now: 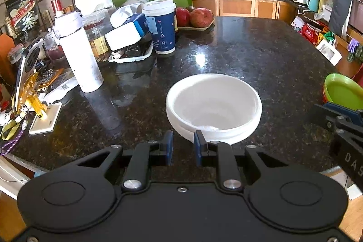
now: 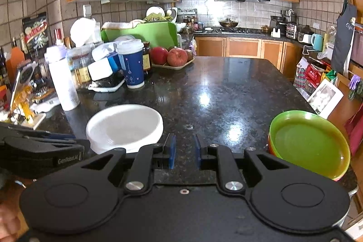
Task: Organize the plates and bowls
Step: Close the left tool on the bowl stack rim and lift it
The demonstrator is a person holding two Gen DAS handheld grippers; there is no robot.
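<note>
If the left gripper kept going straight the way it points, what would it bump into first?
Most likely the stack of white bowls. The left gripper has nothing between its fingers, and the stack's near rim sits just ahead, slightly right of centre. Depth is hard to judge, so it might brush the countertop first.

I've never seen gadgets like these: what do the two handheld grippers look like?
Both are matte black plastic. The left gripper and right gripper each have two round discs, silver bolts, angular linkage arms and thin blue pads on the jaws. White lettering marks their sides.

White bowls (image 1: pixel 214 106) nested upright; green plate (image 2: pixel 309 143) tops — perhaps — a red one.
</note>
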